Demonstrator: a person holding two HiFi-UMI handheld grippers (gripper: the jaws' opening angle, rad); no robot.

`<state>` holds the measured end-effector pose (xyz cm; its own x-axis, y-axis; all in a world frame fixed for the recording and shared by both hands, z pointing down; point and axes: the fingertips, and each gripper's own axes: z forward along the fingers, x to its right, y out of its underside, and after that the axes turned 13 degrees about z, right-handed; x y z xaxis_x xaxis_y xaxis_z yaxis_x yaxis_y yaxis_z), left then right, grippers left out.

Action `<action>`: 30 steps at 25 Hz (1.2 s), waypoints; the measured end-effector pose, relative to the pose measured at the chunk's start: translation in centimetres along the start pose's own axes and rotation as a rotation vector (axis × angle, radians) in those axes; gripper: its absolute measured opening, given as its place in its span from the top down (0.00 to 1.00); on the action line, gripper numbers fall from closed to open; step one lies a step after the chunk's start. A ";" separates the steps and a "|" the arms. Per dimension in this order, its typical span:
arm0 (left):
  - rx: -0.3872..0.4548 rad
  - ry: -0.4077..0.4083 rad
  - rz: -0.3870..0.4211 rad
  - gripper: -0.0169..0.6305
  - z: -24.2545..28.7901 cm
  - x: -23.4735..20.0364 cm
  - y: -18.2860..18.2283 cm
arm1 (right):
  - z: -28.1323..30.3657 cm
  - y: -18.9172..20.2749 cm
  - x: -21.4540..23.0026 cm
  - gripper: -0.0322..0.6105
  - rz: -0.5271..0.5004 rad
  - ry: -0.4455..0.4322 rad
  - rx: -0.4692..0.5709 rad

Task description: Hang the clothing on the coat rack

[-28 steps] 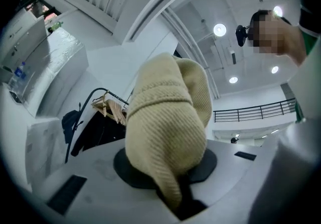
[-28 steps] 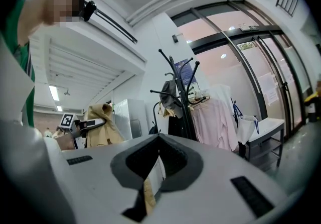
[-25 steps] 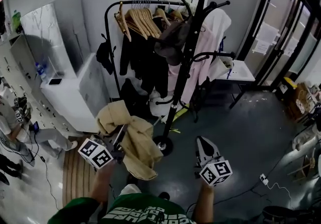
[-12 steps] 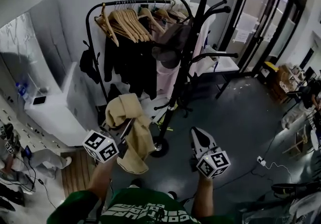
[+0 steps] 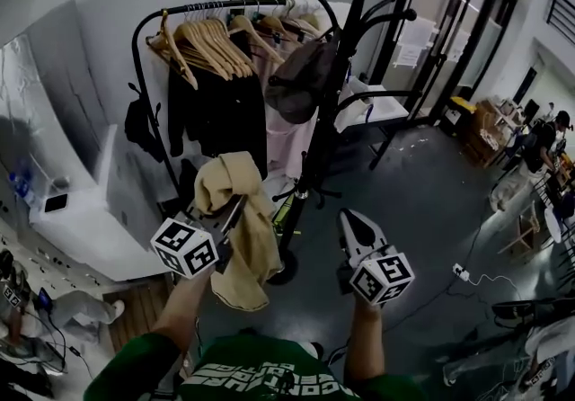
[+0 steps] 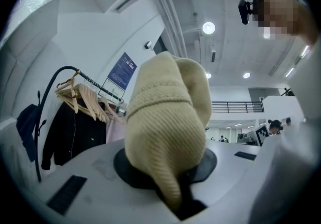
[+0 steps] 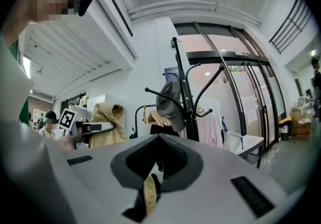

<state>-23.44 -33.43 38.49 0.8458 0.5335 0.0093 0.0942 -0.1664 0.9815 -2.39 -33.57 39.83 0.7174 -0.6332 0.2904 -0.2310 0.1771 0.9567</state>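
A beige knit garment (image 5: 241, 237) hangs from my left gripper (image 5: 232, 209), which is shut on a bunched fold of it. In the left gripper view the garment (image 6: 165, 117) fills the space between the jaws. The black coat rack (image 5: 337, 102) stands just beyond it, with a dark grey cap (image 5: 301, 80) on one hook. My right gripper (image 5: 352, 221) is held to the right of the rack's base, jaws together and holding nothing I can make out. In the right gripper view the coat rack (image 7: 183, 92) rises straight ahead of the right gripper (image 7: 159, 140).
A black garment rail (image 5: 144, 40) with wooden hangers (image 5: 207, 40) and dark clothes (image 5: 216, 111) stands behind the rack. White cabinets (image 5: 81, 219) are at the left, a white table (image 5: 359, 111) and glass doors (image 5: 449, 31) at the right. A power strip (image 5: 458, 271) lies on the floor.
The whole scene has shifted as the person moved closer to the coat rack. Both grippers have risen slightly, and the beige garment stays in the left one.
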 end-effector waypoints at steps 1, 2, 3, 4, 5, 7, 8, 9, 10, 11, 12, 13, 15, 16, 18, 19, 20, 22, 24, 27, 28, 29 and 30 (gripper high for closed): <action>0.001 0.010 0.002 0.86 0.4 -0.1 -0.2 | 0.1 -0.2 -0.1 0.94 0.004 0.005 0.003; 0.003 0.019 0.004 0.86 0.8 -0.2 -0.5 | 0.3 -0.3 -0.2 0.94 0.008 0.008 0.005; 0.006 0.028 0.007 0.86 1.2 -0.3 -0.9 | 0.4 -0.5 -0.3 0.94 0.011 0.011 0.006; 0.009 0.036 0.011 0.86 1.5 -0.4 -1.3 | 0.4 -0.6 -0.3 0.94 0.013 0.015 0.006; 0.014 0.043 0.016 0.86 1.7 -0.5 -1.7 | 0.4 -0.6 -0.4 0.94 0.014 0.019 0.006; 0.028 0.054 0.029 0.86 2.2 -0.7 -2.7 | 0.4 -0.8 -0.5 0.94 0.013 0.027 0.007; 0.035 0.057 0.036 0.86 2.5 -0.8 -3.3 | 0.4 -1.0 -0.5 0.94 0.012 0.030 0.010; 0.043 0.057 0.043 0.86 2.9 -1.1 -3.9 | 0.4 -1.3 -0.6 0.94 0.013 0.031 0.016; 0.051 0.057 0.051 0.86 3.3 -1.4 -4.6 | 0.4 -1.6 -0.7 0.94 0.014 0.031 0.023; 0.059 0.056 0.060 0.86 3.6 -1.7 -5.2 | 0.5 -1.9 -0.8 0.94 0.015 0.031 0.030; 0.067 0.057 0.070 0.86 4.0 -2.0 -5.8 | 0.5 -2.2 -0.9 0.94 0.015 0.031 0.036; 0.073 0.059 0.081 0.86 4.4 -2.2 -6.3 | 0.6 -2.4 -1.0 0.94 0.014 0.031 0.042; 0.082 0.066 0.103 0.86 5.2 -2.6 -7.2 | 0.8 -2.9 -1.2 0.94 0.012 0.030 0.052; 0.085 0.069 0.112 0.86 5.7 -2.7 -7.5 | 0.9 -3.0 -1.3 0.94 0.012 0.030 0.057; 0.088 0.072 0.125 0.86 6.6 -3.2 -8.1 | 1.2 -3.2 -1.5 0.94 0.013 0.027 0.062; 0.087 0.072 0.130 0.86 7.1 -3.5 -8.3 | 1.4 -3.2 -1.7 0.94 0.013 0.027 0.063; 0.086 0.072 0.132 0.86 7.6 -3.7 -8.4 | 1.5 -3.2 -1.8 0.94 0.013 0.026 0.064; 0.084 0.072 0.135 0.86 8.4 -4.3 -8.8 | 1.7 -3.2 -1.8 0.94 0.014 0.028 0.064; 0.083 0.072 0.136 0.86 9.3 -4.7 -9.1 | 1.8 -3.1 -1.7 0.94 0.018 0.034 0.064; 0.071 0.075 0.136 0.86 10.8 -5.2 -9.4 | 1.7 -3.2 -1.3 0.94 0.025 0.051 0.067; 0.066 0.077 0.135 0.86 11.4 -5.3 -9.3 | 1.7 -3.2 -1.2 0.94 0.026 0.056 0.068; 0.060 0.081 0.134 0.86 11.9 -5.4 -9.2 | 1.6 -3.2 -1.1 0.94 0.027 0.060 0.069; 0.055 0.085 0.132 0.86 12.4 -5.4 -9.1 | 1.6 -3.1 -1.0 0.94 0.028 0.065 0.070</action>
<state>-22.36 -45.12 27.18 0.8054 0.5718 0.1563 0.0155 -0.2840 0.9587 -3.43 -34.68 36.54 0.7509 -0.5780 0.3196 -0.2950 0.1394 0.9453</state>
